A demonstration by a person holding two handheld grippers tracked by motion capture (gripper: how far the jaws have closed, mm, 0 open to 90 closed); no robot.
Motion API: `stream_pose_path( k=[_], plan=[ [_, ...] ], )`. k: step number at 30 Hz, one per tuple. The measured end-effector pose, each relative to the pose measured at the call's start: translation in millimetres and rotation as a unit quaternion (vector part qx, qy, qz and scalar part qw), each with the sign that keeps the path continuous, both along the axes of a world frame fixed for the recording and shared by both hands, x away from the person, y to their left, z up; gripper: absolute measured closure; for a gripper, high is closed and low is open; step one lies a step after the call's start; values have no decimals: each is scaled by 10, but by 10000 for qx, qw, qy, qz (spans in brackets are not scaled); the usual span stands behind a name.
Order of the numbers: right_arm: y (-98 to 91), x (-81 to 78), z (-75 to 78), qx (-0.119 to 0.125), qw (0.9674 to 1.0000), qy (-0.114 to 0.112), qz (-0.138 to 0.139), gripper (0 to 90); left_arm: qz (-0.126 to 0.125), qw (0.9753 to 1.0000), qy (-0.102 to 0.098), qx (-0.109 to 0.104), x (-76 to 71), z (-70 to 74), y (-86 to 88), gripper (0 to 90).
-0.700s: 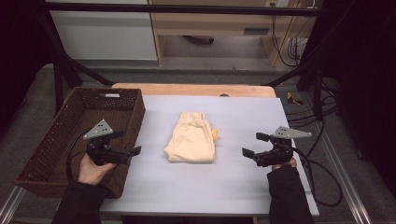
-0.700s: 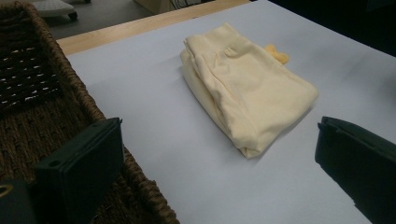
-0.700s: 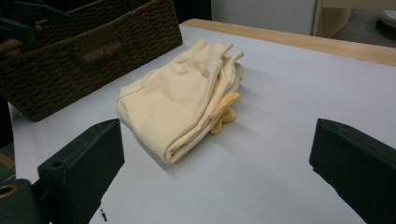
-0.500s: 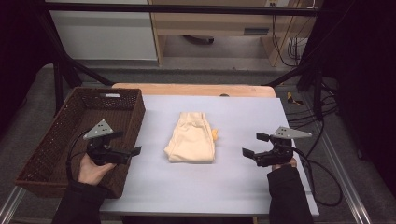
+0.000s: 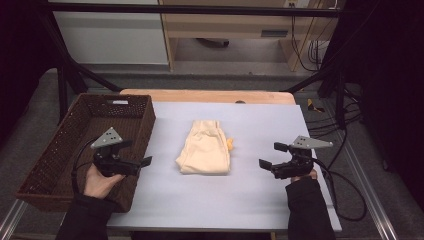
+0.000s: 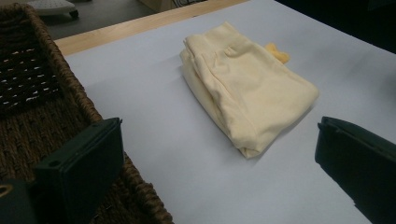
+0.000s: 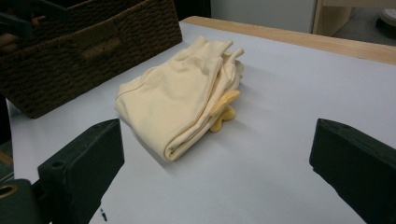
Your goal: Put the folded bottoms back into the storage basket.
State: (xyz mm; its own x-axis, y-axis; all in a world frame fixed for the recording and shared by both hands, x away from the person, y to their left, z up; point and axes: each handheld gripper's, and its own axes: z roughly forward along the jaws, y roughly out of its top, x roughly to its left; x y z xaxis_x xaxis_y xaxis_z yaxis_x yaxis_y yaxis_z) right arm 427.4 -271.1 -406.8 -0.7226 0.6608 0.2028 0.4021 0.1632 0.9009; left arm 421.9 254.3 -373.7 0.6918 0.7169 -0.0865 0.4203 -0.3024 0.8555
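Nothing on the table has shifted since the earlier frames: both grippers sit where they were, and the folded cloth lies unmoved. A person's left hand (image 5: 98, 181) holds the left gripper (image 5: 145, 162) over the near right corner of a dark woven basket (image 5: 52, 155), its jaws spread wide and holding nothing, pointed toward the table's middle. The right hand (image 5: 302, 176) holds the right gripper (image 5: 265, 163) above the pale tabletop (image 5: 250, 200) near its right edge, jaws likewise wide apart and empty. Between the two, well apart from each, a folded pale-yellow garment (image 5: 205, 149) rests flat on the tabletop, just beside the basket's right wall. A small darker-yellow piece (image 7: 223, 111) pokes out from under the garment's fold on the side nearer the right gripper. Black cables (image 5: 345, 180) trail off the table's right side.
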Motion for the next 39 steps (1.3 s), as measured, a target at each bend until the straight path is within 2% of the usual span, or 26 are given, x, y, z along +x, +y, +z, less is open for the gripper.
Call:
stream_pose_path(
  k=[4,24,39],
  plan=[
    [-2,2,1,11,10000,-15,8,33,33,10000,-1,70,1,14,-13,13],
    [3,3,-4,-22,10000,16,-3,33,94,9999,-38,-48,-39,189,-85,13],
    [-1,3,-3,-31,10000,5,-5,32,-14,9999,-88,-88,-90,293,-269,12]
  ],
)
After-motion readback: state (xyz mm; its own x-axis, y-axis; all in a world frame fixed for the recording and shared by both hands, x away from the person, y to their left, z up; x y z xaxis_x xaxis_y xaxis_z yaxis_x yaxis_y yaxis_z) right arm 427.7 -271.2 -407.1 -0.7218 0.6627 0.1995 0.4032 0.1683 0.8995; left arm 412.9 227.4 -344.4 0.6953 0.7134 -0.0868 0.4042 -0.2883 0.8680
